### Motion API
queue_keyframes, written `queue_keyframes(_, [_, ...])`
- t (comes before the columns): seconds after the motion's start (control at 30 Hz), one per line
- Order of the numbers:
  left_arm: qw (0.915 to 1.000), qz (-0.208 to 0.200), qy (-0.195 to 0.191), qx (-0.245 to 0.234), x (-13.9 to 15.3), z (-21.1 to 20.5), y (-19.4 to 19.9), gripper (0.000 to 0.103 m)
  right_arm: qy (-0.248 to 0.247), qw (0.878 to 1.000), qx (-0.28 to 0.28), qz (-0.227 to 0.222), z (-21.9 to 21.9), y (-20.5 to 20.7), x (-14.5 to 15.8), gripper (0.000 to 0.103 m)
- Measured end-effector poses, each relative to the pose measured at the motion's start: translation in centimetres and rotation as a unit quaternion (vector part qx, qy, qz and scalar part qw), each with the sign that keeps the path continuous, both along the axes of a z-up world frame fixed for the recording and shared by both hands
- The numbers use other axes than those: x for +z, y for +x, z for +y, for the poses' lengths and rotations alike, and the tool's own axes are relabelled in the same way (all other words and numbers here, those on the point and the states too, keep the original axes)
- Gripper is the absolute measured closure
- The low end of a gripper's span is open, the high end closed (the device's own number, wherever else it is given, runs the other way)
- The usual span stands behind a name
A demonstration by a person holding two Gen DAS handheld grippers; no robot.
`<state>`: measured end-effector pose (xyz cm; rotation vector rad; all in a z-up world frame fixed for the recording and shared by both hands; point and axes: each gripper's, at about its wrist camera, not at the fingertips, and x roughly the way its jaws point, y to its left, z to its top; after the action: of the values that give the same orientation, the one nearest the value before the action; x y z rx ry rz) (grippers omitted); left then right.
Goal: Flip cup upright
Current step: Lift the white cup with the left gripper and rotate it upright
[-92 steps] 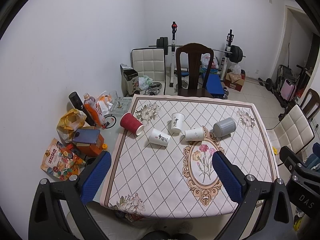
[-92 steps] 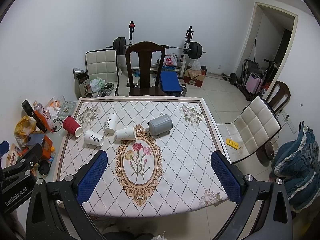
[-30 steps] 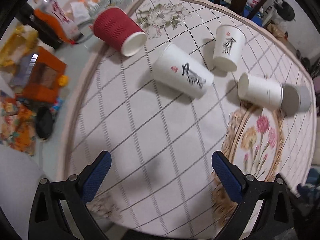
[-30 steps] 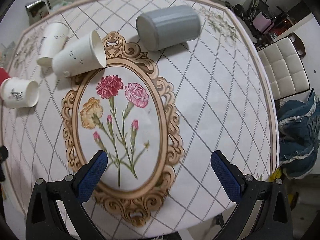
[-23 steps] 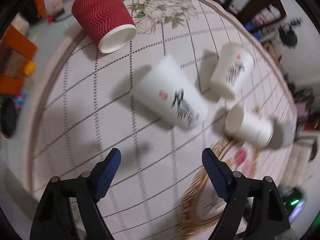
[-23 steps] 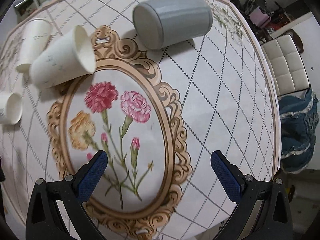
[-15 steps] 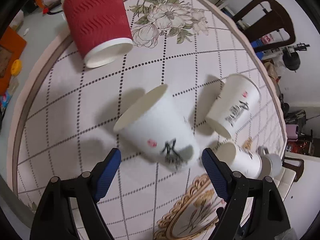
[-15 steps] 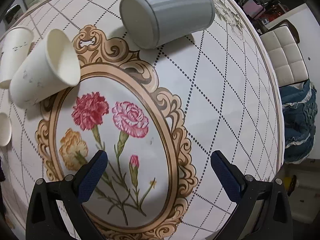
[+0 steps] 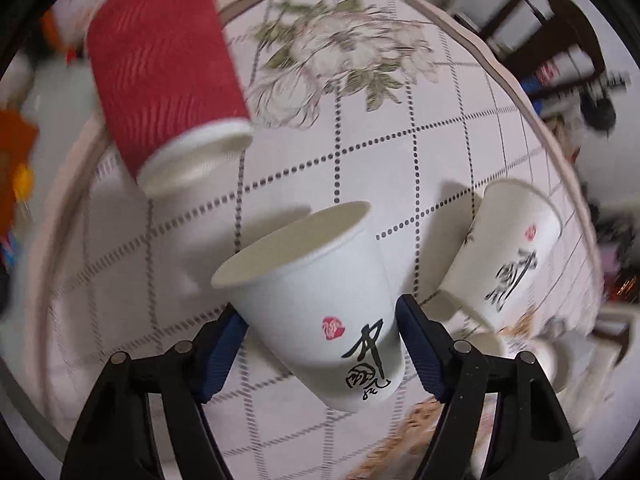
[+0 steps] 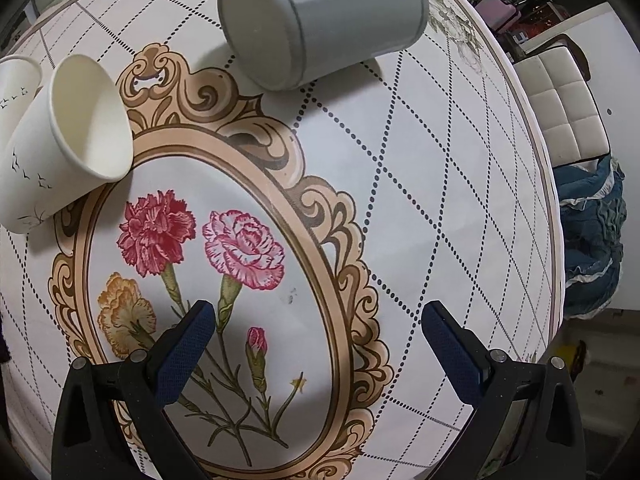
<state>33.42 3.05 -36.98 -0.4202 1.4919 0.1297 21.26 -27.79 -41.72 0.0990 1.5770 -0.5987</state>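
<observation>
My left gripper (image 9: 320, 348) is shut on a white paper cup with black calligraphy (image 9: 316, 304), its blue pads pressed against both sides, mouth turned up and away from me. A red ribbed cup (image 9: 160, 64) lies on its side to the upper left. Another white calligraphy cup (image 9: 504, 256) lies to the right. My right gripper (image 10: 320, 344) is open and empty above the flower oval. In the right wrist view a white bird-print cup (image 10: 68, 140) lies on its side at the left, and a grey cup (image 10: 324, 16) lies on its side at the top.
The patterned tablecloth (image 10: 420, 200) covers the table. A white padded chair (image 10: 560, 112) and a blue bundle of cloth (image 10: 592, 236) sit beyond the right edge. A dark wooden chair (image 9: 552, 20) stands behind the table. Orange clutter (image 9: 16, 148) lies off the left edge.
My left gripper has moved in and closed on the white calligraphy cup, which now sits between its pads. My right gripper has moved lower and closer to the tablecloth, still open.
</observation>
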Motion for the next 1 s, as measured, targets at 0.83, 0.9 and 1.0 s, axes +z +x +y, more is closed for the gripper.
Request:
queue_keyframes(0.83, [0.9438, -0.021, 0.183, -0.274, 5.6, -8.5, -15.6, 0.031, 0.111, 0.990, 0.053, -0.069, 0.2, -9.2, 4.9, 0.000])
queue_keyframes(0.9, [0.9391, -0.017, 0.183, -0.290, 5.6, -10.3, -17.5, 0.031, 0.116, 0.990, 0.046, -0.069, -0.8, -10.5, 4.9, 0.000])
queue_keyframes(1.0, [0.9323, -0.010, 0.181, -0.313, 5.2, -13.1, -19.3, 0.031, 0.121, 0.990, 0.033, -0.065, -2.6, -12.4, 4.4, 0.000])
